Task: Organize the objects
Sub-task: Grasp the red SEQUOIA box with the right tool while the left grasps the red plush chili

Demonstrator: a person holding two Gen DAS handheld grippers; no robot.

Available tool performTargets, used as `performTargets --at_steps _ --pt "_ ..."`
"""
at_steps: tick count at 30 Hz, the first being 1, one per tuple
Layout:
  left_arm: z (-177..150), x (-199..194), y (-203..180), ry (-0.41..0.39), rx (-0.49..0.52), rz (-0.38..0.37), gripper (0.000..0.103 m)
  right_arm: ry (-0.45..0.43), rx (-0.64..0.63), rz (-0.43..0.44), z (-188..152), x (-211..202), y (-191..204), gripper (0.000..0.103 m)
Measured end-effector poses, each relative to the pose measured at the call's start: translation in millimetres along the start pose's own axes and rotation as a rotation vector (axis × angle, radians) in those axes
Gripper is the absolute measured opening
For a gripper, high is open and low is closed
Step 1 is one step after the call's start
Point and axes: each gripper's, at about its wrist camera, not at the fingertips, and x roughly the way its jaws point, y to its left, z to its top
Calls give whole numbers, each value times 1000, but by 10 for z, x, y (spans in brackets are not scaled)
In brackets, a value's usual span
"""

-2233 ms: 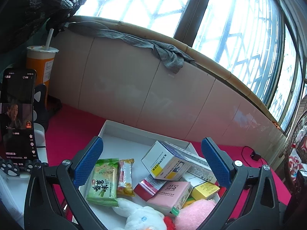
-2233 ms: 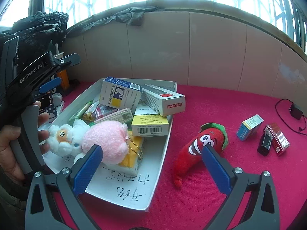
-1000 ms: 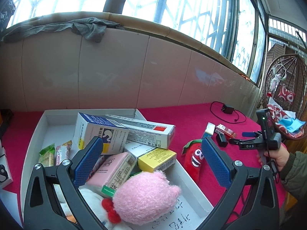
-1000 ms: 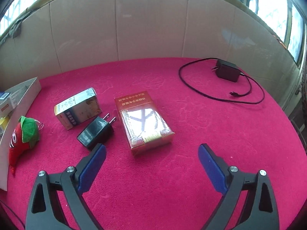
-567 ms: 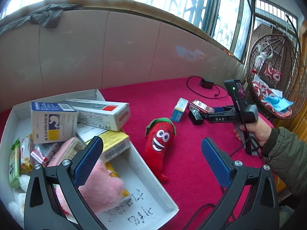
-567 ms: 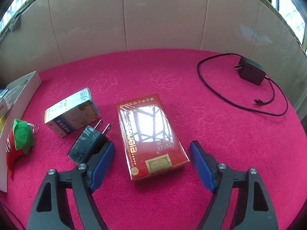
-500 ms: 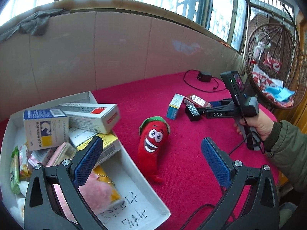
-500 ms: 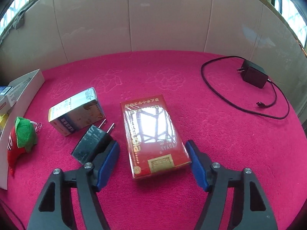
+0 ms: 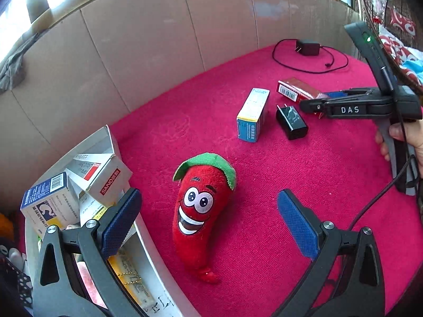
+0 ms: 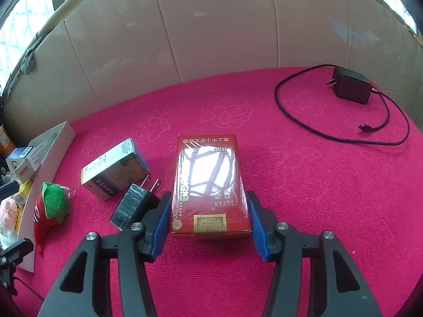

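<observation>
Bystanders on the red cloth

A black power adapter (image 10: 350, 89) with its looped cable (image 10: 312, 124) lies far right; a grey cloth (image 9: 12, 67) drapes the far-left sill.

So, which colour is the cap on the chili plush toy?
Green, on the red chili plush toy; the left wrist view shows it best.

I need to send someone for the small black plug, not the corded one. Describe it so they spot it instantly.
Start at the red cloth. Near its middle lies a red cellophane-wrapped box; the small black plug lies right beside it, next to a blue and white carton. Unlike the black adapter near the wall, it has no cable.
</observation>
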Motion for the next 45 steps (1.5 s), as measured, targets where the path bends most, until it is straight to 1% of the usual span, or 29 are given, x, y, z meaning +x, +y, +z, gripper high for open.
performTargets --at_steps 4,6,8,13,15,18,29,34,36,39,41,42,43,44,45 --pt "21 183 -17 55 3 33 103 -1 5 7 6 3 -4 54" --pt "47 166 -2 31 -6 30 103 -2 10 14 10 1 -9 54" --pt "60 208 7 44 -10 55 103 -2 13 17 18 9 -16 54" --pt "104 372 54 127 -59 86 103 -2 11 14 33 25 -15 54" --pt "117 431 65 177 -75 91 103 -2 12 15 33 25 -15 54" --pt "138 509 44 224 -69 86 103 -3 16 20 39 25 -19 54" --pt "112 508 17 252 -105 69 103 -6 27 34 31 12 -60 54" --pt "110 496 9 246 -101 68 103 -7 29 36 18 4 -68 54" --pt "101 480 -1 236 -95 60 100 -6 29 36 16 3 -74 54" --pt "60 424 -6 218 -94 28 90 -6 29 36 16 4 -76 54" --pt "42 407 5 212 -112 -23 76 -6 28 36 16 5 -75 54" --pt "46 404 10 209 -117 -34 74 -6 28 35 17 5 -76 54" --pt "40 393 -5 202 -110 -32 71 -6 28 36 15 5 -78 54" --pt "33 378 -25 190 -99 -34 64 -6 28 36 16 7 -77 54" --pt "22 367 -50 181 -93 -25 61 -6 28 36 16 9 -75 54"
